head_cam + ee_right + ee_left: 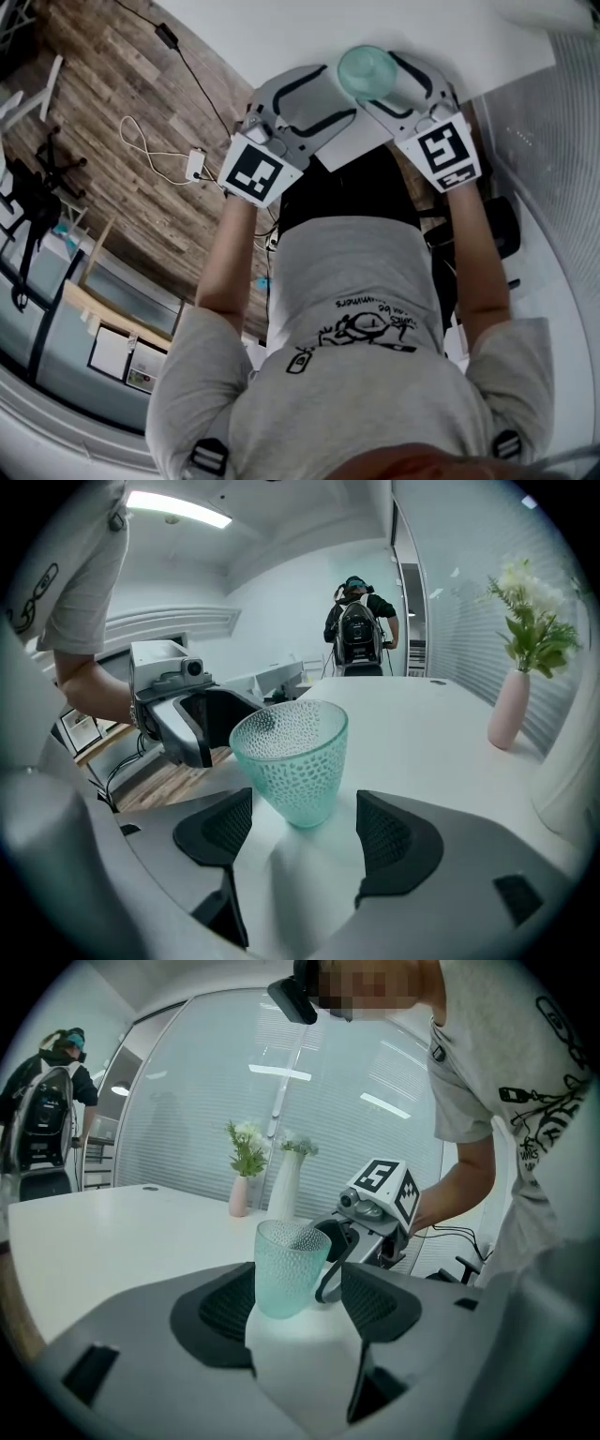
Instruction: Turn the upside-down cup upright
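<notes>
A pale green dimpled glass cup [368, 70] stands upright, mouth up, on the white table [281, 28] near its edge. In the right gripper view the cup [292, 757] sits just ahead of my right gripper [305, 841], between its open jaws, and neither pad touches it. From the left gripper view the cup [289, 1267] stands just beyond my left gripper [295, 1307], which is open and holds nothing. The right gripper [361, 1232] shows behind the cup there. In the head view the left gripper [328, 94] and right gripper [380, 80] flank the cup.
A pink vase with flowers [239, 1194] and a white vase [284, 1185] stand farther along the table. A person with a backpack [356, 630] stands beyond its far end. White and black cables [159, 150] lie on the wooden floor beside the table edge.
</notes>
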Tool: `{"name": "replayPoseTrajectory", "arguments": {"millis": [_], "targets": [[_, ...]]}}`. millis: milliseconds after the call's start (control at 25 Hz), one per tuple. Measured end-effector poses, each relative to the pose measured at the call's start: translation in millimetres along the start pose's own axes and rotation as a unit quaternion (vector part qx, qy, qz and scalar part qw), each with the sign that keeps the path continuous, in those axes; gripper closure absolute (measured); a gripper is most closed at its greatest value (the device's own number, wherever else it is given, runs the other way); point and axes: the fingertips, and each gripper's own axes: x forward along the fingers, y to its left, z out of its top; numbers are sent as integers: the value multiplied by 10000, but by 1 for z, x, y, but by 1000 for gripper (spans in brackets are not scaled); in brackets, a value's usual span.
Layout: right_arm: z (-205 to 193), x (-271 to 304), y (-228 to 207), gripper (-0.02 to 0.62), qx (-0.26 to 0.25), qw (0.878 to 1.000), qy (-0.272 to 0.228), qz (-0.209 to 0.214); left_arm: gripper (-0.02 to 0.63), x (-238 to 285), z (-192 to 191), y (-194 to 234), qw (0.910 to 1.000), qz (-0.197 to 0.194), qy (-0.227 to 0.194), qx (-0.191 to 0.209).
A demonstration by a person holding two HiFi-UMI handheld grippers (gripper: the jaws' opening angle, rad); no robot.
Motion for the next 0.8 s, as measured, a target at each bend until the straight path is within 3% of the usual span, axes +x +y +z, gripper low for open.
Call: {"name": "replayPoseTrajectory", "arguments": {"millis": [360, 520, 800], "targets": [[19, -40, 4, 250, 205, 9995, -222, -47, 325, -22, 30, -6, 9982, 321, -279, -412], [39, -62, 7, 252, 293, 9988, -375, -98, 360, -32, 47, -6, 9955, 496, -417, -689], [101, -113, 9, 424, 705, 9905, -1110, -394, 499, -50, 100, -10, 9892, 726, -766, -1017]]}}
